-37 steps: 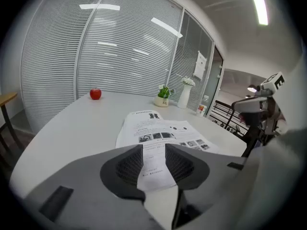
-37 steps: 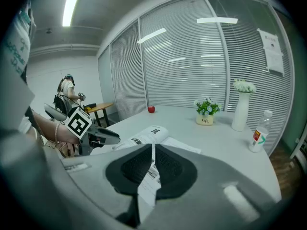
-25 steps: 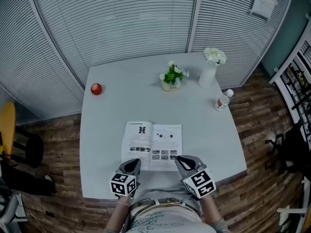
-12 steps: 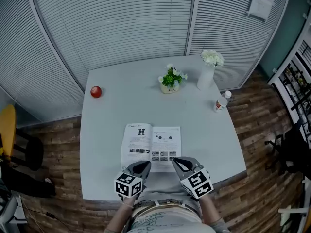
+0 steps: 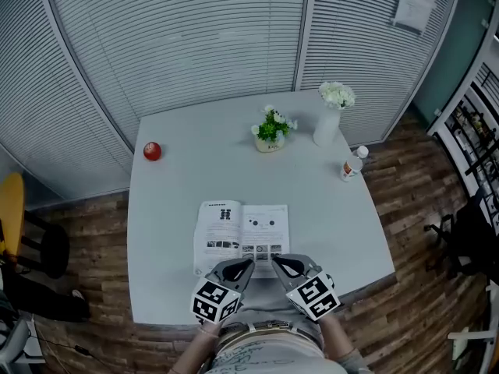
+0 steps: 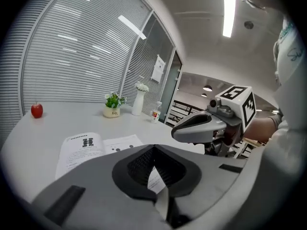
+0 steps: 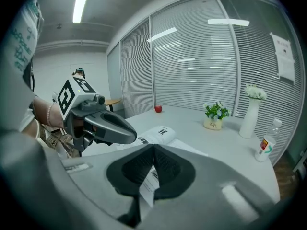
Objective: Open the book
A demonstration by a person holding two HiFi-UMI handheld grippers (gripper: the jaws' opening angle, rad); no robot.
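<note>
At the near edge of the pale grey square table (image 5: 171,209), just in front of the person's body, the left gripper (image 5: 248,265) and the right gripper (image 5: 277,262) are hovering side by side, tips almost meeting over the bottom edge of the thin white printed book (image 5: 234,228). The left gripper (image 6: 153,147) is clenching its grey jaws on a white printed page (image 6: 156,181), which is standing edge-on in the slit between them. The right gripper (image 7: 153,146) is likewise pinching a page (image 7: 149,183), jaws pressed together; whether both are holding the same leaf I cannot tell. The book is lying open and flat near the table's front, showing two pages of text and small pictures. Farther back on the left a small red apple (image 5: 152,151) is sitting alone. Toward the far edge a green plant in a small cream pot (image 5: 270,127) is standing near a tall white vase of white flowers (image 5: 327,123), with a small clear plastic bottle (image 5: 349,166) nearer on the right. Beyond the table, grey slatted blinds (image 5: 195,37) are covering the wall.
</note>
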